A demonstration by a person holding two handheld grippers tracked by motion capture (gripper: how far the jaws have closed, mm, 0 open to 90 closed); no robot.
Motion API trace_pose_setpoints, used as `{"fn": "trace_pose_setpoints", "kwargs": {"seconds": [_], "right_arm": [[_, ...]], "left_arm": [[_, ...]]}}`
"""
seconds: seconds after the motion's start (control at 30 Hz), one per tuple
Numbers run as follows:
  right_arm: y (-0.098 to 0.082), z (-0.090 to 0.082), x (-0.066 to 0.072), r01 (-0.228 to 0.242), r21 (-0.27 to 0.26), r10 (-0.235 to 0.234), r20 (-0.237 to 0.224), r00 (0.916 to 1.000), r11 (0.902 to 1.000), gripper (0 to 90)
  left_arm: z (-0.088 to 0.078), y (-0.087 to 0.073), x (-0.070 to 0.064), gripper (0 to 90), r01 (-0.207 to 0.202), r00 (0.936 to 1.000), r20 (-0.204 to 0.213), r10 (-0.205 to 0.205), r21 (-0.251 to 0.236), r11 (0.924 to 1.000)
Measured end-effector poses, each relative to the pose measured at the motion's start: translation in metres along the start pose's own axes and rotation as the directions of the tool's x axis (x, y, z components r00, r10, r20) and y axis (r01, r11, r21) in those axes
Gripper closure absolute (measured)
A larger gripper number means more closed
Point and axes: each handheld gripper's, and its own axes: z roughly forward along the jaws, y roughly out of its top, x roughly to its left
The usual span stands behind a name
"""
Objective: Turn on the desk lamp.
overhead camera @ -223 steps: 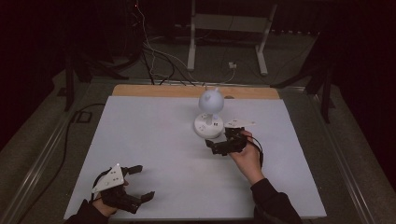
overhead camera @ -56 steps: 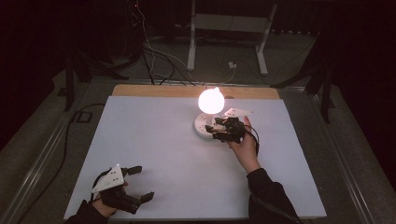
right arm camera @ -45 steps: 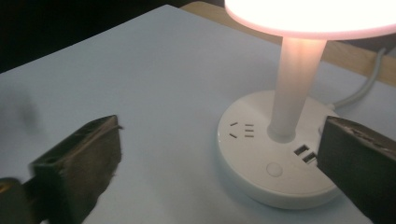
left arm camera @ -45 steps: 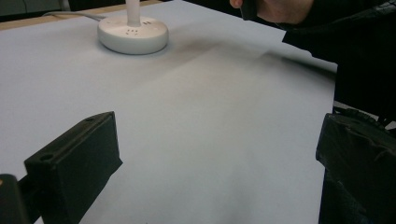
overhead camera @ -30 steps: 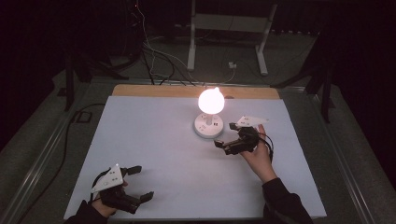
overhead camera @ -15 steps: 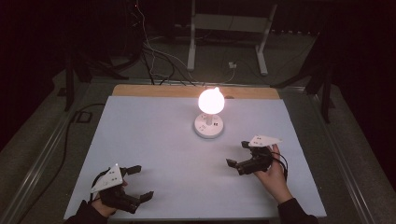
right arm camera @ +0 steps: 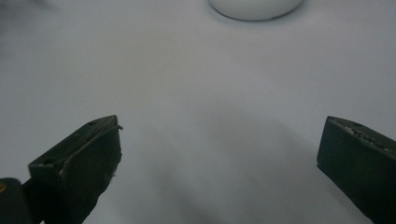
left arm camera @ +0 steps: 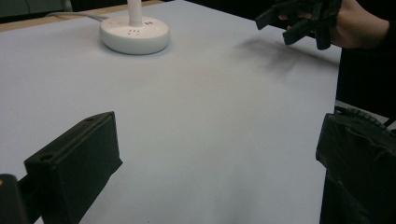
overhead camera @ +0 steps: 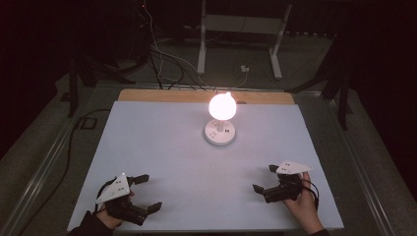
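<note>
- Left gripper (overhead camera: 146, 192) jaws stood wide apart, nothing between them, low over the near-left desk (overhead camera: 162, 142).
- Right gripper (overhead camera: 264, 178) jaws also spread apart, empty, near the desk's near-right edge, held in the right hand (overhead camera: 301, 201).
- Lamp (overhead camera: 221, 118), lit, with its round white base (left arm camera: 134, 34), sat at the far centre of the desk, well apart from both grippers.

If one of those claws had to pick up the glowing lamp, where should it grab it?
Probably by the thin white stem between the lit globe and the round base, coming in level from the person's side. The stem stands upright and is narrow enough for open jaws; the base looks wide and low, the globe round and likely hot.
</note>
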Motion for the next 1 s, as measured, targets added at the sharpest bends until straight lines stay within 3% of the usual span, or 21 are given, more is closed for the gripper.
{"fn": "trace_pose_setpoints", "kwargs": {"seconds": [0.27,0.4,0.63,0.83,1.0], "right_arm": [[-0.021,-0.015,-0.004,-0.046,0.021,0.045,0.042,0.9981,0.9987,0.0],[-0.03,-0.02,-0.006,-0.048,0.062,0.044,0.06,0.9972,0.9969,0.0],[-0.038,-0.032,-0.005,-0.052,0.065,0.046,0.084,0.9954,0.9965,0.0],[-0.038,-0.034,-0.004,-0.05,0.045,0.046,0.077,0.996,0.9978,0.0],[-0.038,-0.03,-0.004,-0.069,0.082,0.066,0.044,0.9969,0.9943,0.0]], "left_arm": [[0.0,0.0,0.0,0.3,-0.001,1.0,0.0,0.001,0.002,1.0],[0.0,0.0,0.001,0.3,0.002,1.0,-0.001,-0.002,0.0,1.0],[0.0,-0.001,0.001,0.3,0.002,1.0,-0.002,-0.002,0.004,1.0],[0.001,-0.001,0.001,0.3,0.003,1.0,-0.002,-0.003,0.008,1.0],[0.001,-0.001,0.002,0.3,0.006,1.0,-0.002,-0.006,0.005,1.0]]}}
